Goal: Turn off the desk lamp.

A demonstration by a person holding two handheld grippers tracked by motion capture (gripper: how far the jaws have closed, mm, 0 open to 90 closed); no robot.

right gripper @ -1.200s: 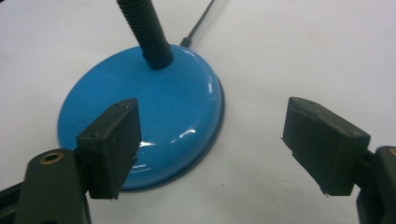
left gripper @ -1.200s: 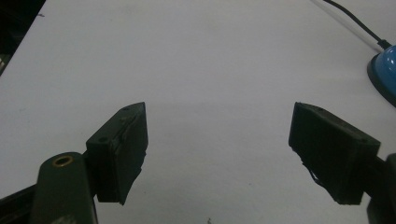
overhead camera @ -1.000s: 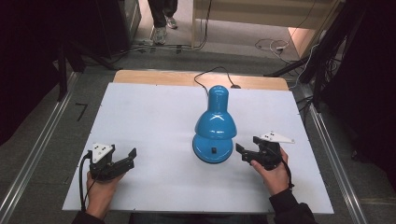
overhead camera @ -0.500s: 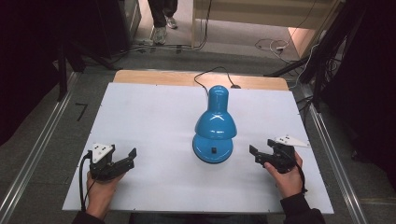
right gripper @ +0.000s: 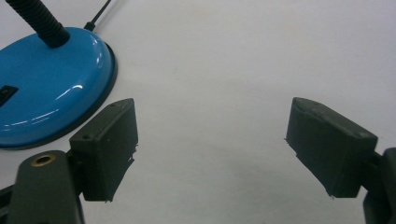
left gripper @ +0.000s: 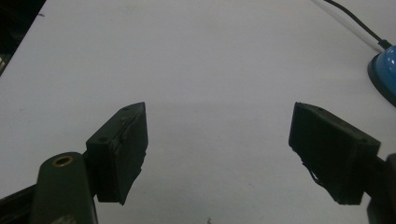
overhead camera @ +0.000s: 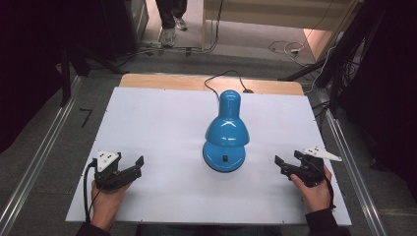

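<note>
A white tabletop [overhead camera: 162, 123] carries a blue desk lamp [overhead camera: 225, 132] near its middle, the shade bent down over the round base and a black cord [overhead camera: 216, 81] running from it toward the far edge. The left claw [overhead camera: 134, 167] rests near the front left corner, well apart from the lamp, its jaws spread wide over bare tabletop with nothing between them. The right claw [overhead camera: 287, 166] sits near the front right, closer to the lamp's base [right gripper: 42, 88] but not touching it, its jaws likewise apart and holding nothing.
</note>
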